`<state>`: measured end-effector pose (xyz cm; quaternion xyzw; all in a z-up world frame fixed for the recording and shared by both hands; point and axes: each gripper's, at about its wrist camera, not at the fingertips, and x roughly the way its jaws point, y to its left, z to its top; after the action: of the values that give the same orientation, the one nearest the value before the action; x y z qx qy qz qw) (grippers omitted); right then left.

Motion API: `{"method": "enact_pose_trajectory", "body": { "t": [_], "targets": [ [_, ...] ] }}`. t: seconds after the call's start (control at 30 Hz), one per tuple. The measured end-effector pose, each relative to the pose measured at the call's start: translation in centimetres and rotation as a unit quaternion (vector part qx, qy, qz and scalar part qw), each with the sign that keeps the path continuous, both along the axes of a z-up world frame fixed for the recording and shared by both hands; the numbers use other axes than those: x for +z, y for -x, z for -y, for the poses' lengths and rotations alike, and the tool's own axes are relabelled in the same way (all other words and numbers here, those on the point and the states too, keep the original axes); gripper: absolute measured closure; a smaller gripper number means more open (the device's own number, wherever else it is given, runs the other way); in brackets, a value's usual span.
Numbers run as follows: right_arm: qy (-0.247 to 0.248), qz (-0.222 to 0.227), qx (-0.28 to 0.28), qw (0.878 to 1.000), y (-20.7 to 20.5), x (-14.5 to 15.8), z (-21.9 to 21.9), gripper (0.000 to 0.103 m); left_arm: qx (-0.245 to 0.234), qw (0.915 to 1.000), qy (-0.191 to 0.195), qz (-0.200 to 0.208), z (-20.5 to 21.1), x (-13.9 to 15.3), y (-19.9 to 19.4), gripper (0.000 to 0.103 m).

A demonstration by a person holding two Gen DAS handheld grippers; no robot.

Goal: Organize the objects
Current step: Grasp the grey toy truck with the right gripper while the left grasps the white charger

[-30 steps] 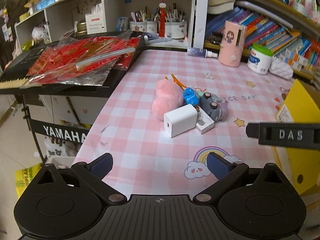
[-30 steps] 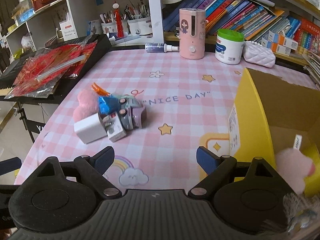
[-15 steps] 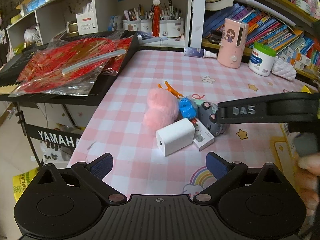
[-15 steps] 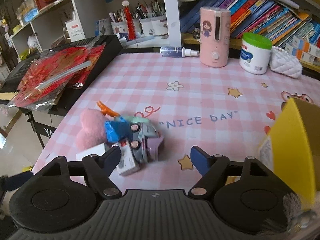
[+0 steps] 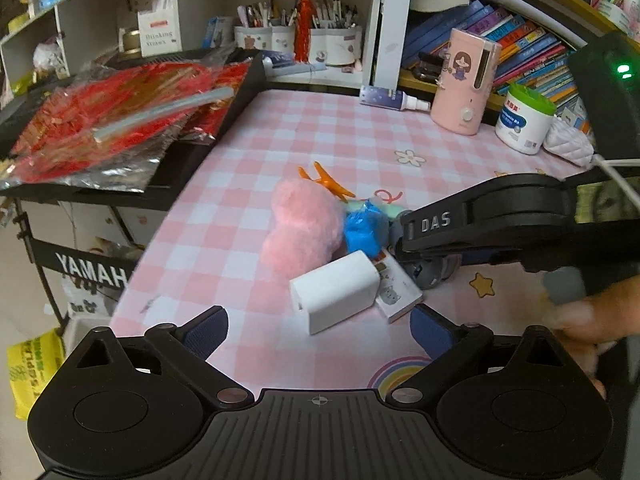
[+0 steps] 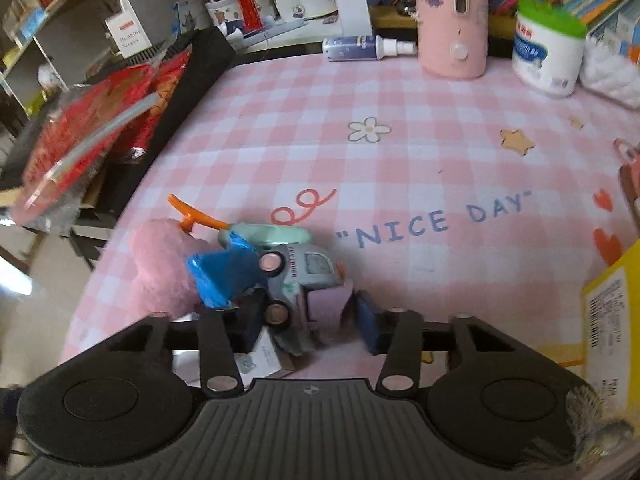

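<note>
A pile lies on the pink checked cloth: a pink plush [image 5: 304,232], a blue wrapped piece [image 5: 366,232], an orange clip [image 5: 326,180], a white charger block [image 5: 336,296], a small white box [image 5: 396,292] and a grey and purple toy truck [image 6: 304,276]. My right gripper [image 6: 308,324] has its jaws closing, one on each side of the truck; a thin gap still shows at the right pad [image 6: 366,326]. My left gripper [image 5: 320,334] stands open and empty just short of the charger block. A hand [image 5: 580,320] holds the right gripper.
A yellow cardboard box [image 6: 612,300] stands at the right edge. A pink humidifier [image 6: 452,20], a green-lidded jar [image 6: 548,52] and a spray bottle [image 6: 360,46] line the back. A black keyboard under red packets [image 5: 120,128] borders the table's left edge.
My right gripper came left and down over the pile and its jaws narrowed around the toy truck. My left gripper edged closer to the charger block and stayed open.
</note>
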<state>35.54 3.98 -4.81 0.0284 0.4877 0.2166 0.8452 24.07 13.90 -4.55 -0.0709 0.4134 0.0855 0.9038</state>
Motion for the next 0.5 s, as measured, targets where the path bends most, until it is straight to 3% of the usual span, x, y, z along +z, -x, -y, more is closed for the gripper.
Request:
{"method": "enact_pose_trajectory", "body": {
  "t": [0.3,0.4,0.47,0.5],
  "targets": [
    [-0.013,0.037,-0.039,0.998,0.8,3.0,3.3,0.067,0.022,0.9995,0.021,-0.007,-0.2,-1.2,-2.7,0.019],
    [-0.015,0.037,-0.039,0.998,1.3,3.4,4.0,0.067,0.025,0.9993,0.025,-0.017,-0.1,-1.9,-3.3,0.031],
    [-0.014,0.037,-0.033,0.999,1.7,3.4,4.1,0.067,0.025,0.999,0.032,-0.021,-0.2,-2.2,-3.4,0.046],
    [-0.012,0.037,-0.029,0.999,1.9,3.4,4.1,0.067,0.025,0.9988,0.038,-0.015,-0.4,-2.2,-3.3,0.046]
  ]
}}
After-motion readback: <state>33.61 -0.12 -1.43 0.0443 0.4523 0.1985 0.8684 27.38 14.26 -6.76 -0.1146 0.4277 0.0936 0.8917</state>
